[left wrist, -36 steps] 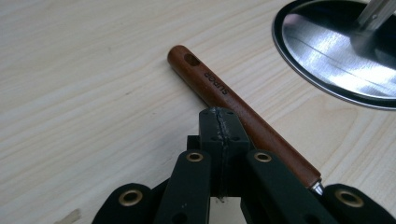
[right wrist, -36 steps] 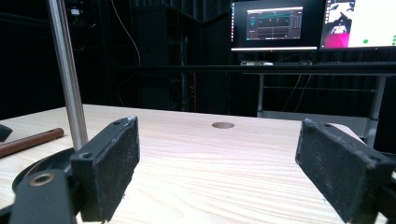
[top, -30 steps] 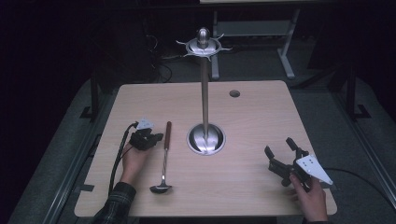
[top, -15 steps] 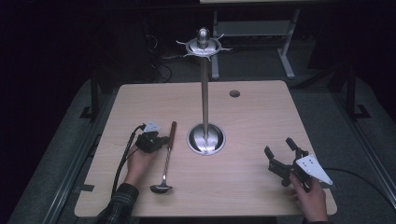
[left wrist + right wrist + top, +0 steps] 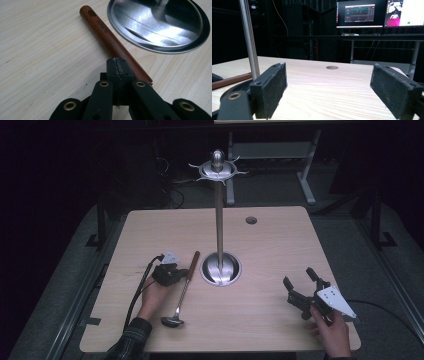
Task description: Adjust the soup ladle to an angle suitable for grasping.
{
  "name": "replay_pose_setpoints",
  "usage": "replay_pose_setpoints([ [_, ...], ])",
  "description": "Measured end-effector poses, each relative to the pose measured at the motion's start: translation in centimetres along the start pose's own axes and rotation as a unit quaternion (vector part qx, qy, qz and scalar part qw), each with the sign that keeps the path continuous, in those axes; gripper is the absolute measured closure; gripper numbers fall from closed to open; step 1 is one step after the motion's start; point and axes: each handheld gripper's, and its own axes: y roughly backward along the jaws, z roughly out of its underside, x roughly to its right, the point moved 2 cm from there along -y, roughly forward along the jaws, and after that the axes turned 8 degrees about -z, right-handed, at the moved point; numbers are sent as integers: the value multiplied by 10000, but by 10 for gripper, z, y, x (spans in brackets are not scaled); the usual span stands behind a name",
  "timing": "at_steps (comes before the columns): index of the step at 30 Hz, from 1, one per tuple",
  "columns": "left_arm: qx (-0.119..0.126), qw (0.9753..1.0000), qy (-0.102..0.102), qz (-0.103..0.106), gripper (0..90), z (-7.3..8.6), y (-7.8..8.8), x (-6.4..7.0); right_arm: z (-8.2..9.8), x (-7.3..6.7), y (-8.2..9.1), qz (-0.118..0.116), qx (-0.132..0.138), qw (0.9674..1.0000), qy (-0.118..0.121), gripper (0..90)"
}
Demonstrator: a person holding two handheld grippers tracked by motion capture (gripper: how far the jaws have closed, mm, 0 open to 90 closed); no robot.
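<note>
A ladle (image 5: 182, 292) with a brown wooden handle (image 5: 110, 40) lies on the table left of a tall metal stand (image 5: 219, 220); its steel bowl (image 5: 172, 321) points toward the near edge. My left gripper (image 5: 179, 273) is shut, jaws pressed flat together with nothing between them. Its tips (image 5: 117, 65) sit right over the lower part of the wooden handle; I cannot tell if they touch it. At the near right of the table my right gripper (image 5: 298, 276) stands open and empty, and its pads (image 5: 272, 85) frame bare tabletop.
The stand's round steel base (image 5: 160, 22) lies just beyond the handle, and its pole (image 5: 249, 37) rises to a hooked crown (image 5: 218, 169). A small round hole (image 5: 251, 220) is in the wooden table (image 5: 280, 245) at the far right. Monitors (image 5: 358, 13) glow behind.
My left gripper has slid to the right across the table, up to the ladle's handle. The right gripper and the ladle have stayed put.
</note>
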Motion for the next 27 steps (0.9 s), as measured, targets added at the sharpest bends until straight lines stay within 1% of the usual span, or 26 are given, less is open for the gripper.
replay_pose_setpoints([
  [1,-35,10000,-33,17,900,0,0,0,0,0,0,-3,-3,10000,1,128],
  [5,-13,10000,-37,60,900,-1,-1,4,0,0,0,-4,0,10000,6,128],
  [7,4,9999,-91,82,900,-2,-1,6,0,0,0,0,-4,10000,8,128],
  [8,23,9999,-75,94,900,-2,-2,7,0,0,0,-2,1,10000,11,129],
  [10,-6,9999,-135,107,900,-3,-2,8,0,0,0,-6,8,10000,7,128],
  [11,-11,9999,-118,119,900,-3,-2,9,0,0,0,-5,5,10000,13,129],
  [15,1,9999,-108,118,900,-3,-2,9,0,0,0,-5,7,10000,-3,128],
  [19,-62,9998,-132,129,900,-3,-1,8,0,0,0,-4,-2,10000,-2,128],
  [22,-118,9998,-63,137,900,-4,7,6,0,0,0,-11,19,10000,3,128],
  [24,-180,9996,47,213,900,-5,16,6,0,0,1,-8,20,10000,1,128],
  [25,-222,9994,53,254,900,-5,20,7,0,0,1,-4,12,10000,-12,128],
  [26,-285,9991,7,299,900,-5,25,7,0,0,1,-4,12,10000,-12,128],
  [27,-335,9989,31,339,900,-4,29,8,0,0,1,-9,15,10000,-19,128],
])
